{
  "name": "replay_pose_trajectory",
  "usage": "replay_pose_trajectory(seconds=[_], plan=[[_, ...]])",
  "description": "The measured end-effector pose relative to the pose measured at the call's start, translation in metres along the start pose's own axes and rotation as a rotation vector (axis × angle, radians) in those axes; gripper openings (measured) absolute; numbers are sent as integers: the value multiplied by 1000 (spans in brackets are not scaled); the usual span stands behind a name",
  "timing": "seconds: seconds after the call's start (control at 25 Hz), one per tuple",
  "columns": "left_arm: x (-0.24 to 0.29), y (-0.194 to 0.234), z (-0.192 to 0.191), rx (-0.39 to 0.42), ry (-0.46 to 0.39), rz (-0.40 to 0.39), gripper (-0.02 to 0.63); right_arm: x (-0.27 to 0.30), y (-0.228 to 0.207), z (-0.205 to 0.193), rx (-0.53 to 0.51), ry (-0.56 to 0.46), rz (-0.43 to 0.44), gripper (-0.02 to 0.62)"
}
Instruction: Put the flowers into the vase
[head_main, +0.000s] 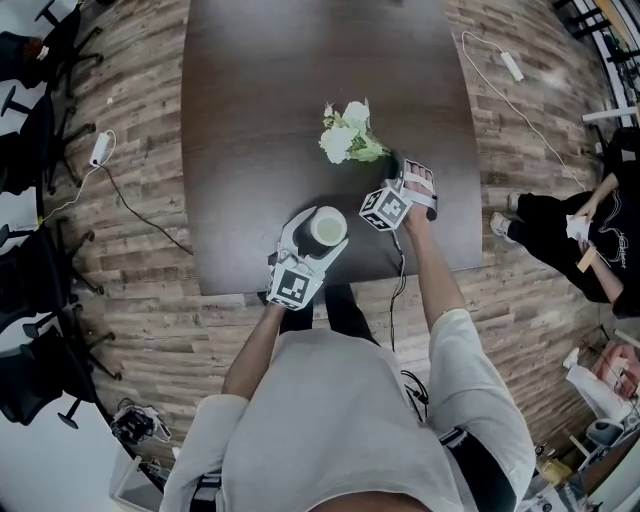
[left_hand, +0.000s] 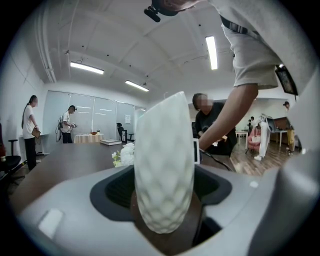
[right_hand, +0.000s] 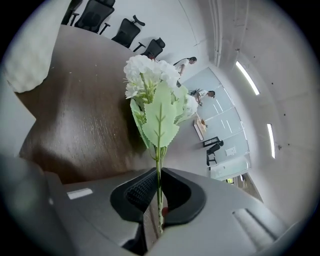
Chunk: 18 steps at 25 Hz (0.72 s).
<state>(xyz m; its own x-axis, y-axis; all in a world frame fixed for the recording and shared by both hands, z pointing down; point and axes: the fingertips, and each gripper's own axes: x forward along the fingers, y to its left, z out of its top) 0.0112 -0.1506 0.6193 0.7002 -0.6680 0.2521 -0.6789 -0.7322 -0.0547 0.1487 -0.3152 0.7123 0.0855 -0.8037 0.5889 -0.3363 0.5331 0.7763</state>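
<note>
Left tongs: spread wide, clasping white vase at near surface edge. Right tongs: pinched on thin stem; flowers lie just beyond. Risk: the slender stem may swivel or slip, missing the vase mouth.

White, green-leaved flowers lie just beyond the upright, dimpled white vase.

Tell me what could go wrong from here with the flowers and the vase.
1. The right gripper pinches only the thin stem. The top-heavy flowers could swing, or the stem could slip or bend, once lifted.
2. The broad leaves may catch on the rim of the vase.
3. The left gripper holds the vase near the table edge; a sideways push could tip it.
</note>
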Motion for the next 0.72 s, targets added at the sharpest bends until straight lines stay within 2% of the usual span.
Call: replay_pose_trajectory(seconds=[0.2,0.32,0.52,0.72], plan=[[2,4,-2,-5,5,4,344,-9,-9,-2,84,-11,-6,20],[2,2,-2,-11,-2,0,344,-22,-17,-3,214,-35,3,18],[3,1,-2,-10,7,-1,344,-50,-33,5,526,-129,52,18],[4,3,-3,-18,19,6,344,-86,-49,28,952,-326,200,17]])
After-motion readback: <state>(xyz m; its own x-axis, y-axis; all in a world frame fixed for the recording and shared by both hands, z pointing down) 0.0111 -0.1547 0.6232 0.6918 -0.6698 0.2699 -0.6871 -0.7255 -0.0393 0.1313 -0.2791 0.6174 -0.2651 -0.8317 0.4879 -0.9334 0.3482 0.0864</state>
